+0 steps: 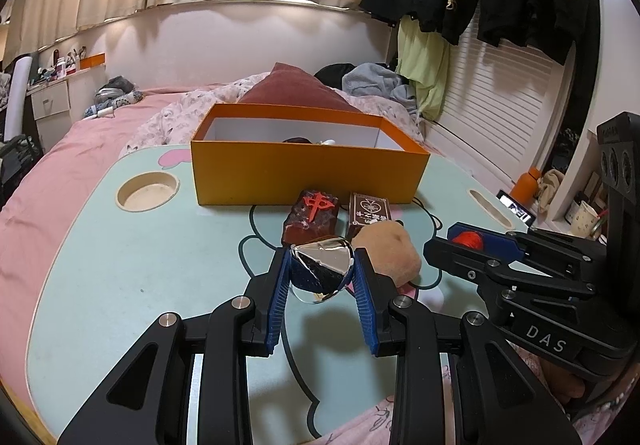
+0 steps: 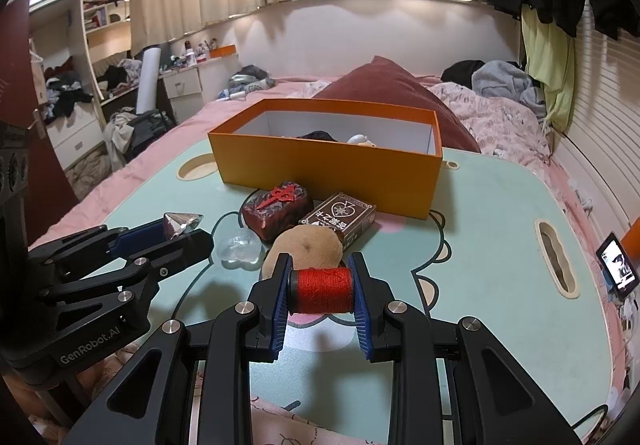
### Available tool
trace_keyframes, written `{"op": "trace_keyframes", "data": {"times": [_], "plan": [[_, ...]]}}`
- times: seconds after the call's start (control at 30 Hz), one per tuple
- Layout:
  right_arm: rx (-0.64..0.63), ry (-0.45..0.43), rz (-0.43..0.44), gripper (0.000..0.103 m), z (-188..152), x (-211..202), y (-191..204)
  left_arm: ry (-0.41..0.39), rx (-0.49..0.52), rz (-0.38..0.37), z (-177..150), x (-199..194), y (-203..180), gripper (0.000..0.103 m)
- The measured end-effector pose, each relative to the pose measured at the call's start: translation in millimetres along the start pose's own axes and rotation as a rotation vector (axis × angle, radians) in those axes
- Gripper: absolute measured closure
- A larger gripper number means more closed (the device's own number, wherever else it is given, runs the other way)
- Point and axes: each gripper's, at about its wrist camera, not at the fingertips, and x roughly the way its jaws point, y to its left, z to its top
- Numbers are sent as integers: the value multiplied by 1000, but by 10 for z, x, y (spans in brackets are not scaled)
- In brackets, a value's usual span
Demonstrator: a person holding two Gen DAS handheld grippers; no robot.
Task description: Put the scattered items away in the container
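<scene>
My left gripper [image 1: 322, 269] is shut on a faceted mirror-like crystal [image 1: 320, 263], held above the table; the crystal [image 2: 182, 223] also shows in the right wrist view. My right gripper [image 2: 321, 287] is shut on a spool of red thread [image 2: 321, 290], seen at the right in the left wrist view as the spool [image 1: 468, 239]. The open orange box [image 1: 308, 169] stands at the far side of the table, with a few items inside. In front of it lie a dark red block [image 2: 277, 213], a brown card box [image 2: 340, 220], a tan plush [image 2: 306, 245] and a clear heart-shaped piece [image 2: 239, 251].
The mint lap table [image 1: 120, 265] rests on a pink bed, with a round cup recess [image 1: 147, 190] at far left and a slot handle [image 2: 556, 259] at right. A phone [image 2: 618, 265] leans past the right edge. A maroon pillow [image 2: 392, 85] lies behind the box.
</scene>
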Motion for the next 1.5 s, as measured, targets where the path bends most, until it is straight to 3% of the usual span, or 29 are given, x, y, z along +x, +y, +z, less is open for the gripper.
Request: {"op": "trace_keyframes", "data": {"times": [0.73, 0.87, 0.97, 1.2, 1.37, 1.5], "plan": [[20, 3, 16, 76, 91, 37, -37, 0, 14, -28, 107, 1, -11, 70], [22, -44, -19, 76, 251, -4, -105, -60, 6, 12, 308, -2, 60, 70], [17, -26, -27, 76, 411, 72, -157, -40, -23, -20, 603, 131, 190, 70], [-33, -90, -108, 76, 874, 265, -198, 16, 52, 38, 1336, 565, 276, 70], [-51, -103, -119, 76, 1168, 463, -205, 57, 54, 71, 1496, 845, 328, 70], [-28, -69, -122, 76, 1199, 696, -258, 124, 40, 77, 1433, 1133, 392, 70]]}}
